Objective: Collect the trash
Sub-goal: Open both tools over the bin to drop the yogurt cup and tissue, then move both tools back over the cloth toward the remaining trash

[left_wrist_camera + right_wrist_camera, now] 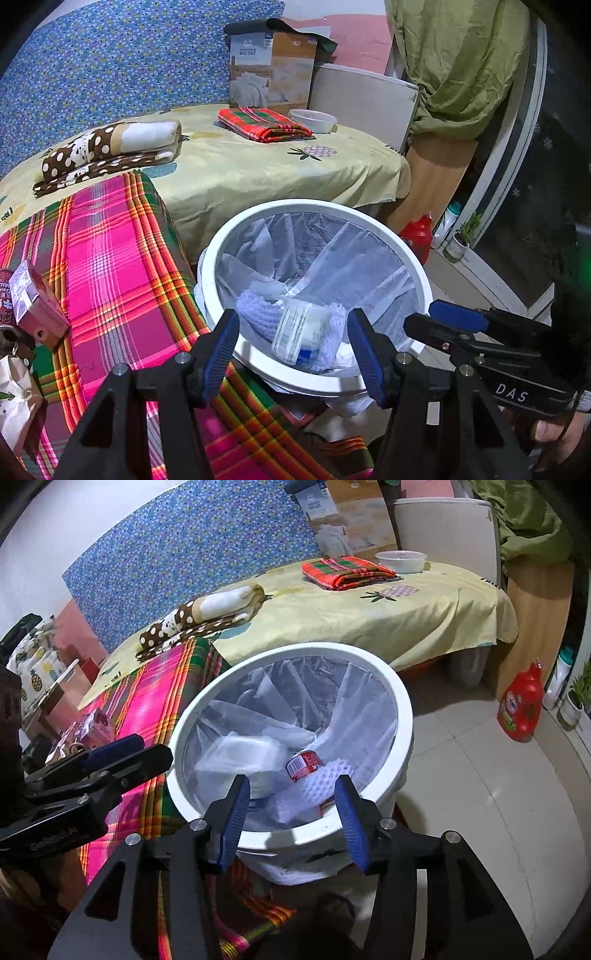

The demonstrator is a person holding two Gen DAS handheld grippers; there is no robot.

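A white trash bin [413, 254] with a clear liner stands beside the bed; it also shows in the right wrist view [402, 709]. Inside lie a clear plastic bottle [303, 332], white foam netting [325, 779], a red can [304, 764] and a clear plastic container [243, 757]. My left gripper [293, 332] is open and empty over the bin's near rim. My right gripper [291, 797] is open and empty over the bin's near rim. Each gripper shows at the edge of the other's view.
A pink plaid cloth [110, 251] covers the bed's near end, with a pink carton [37, 306] and a paper bag [14, 398] on it. Folded blankets [110, 147], a plastic tub [314, 120] and a box [269, 66] lie farther back. A red detergent jug [521, 709] stands on the floor.
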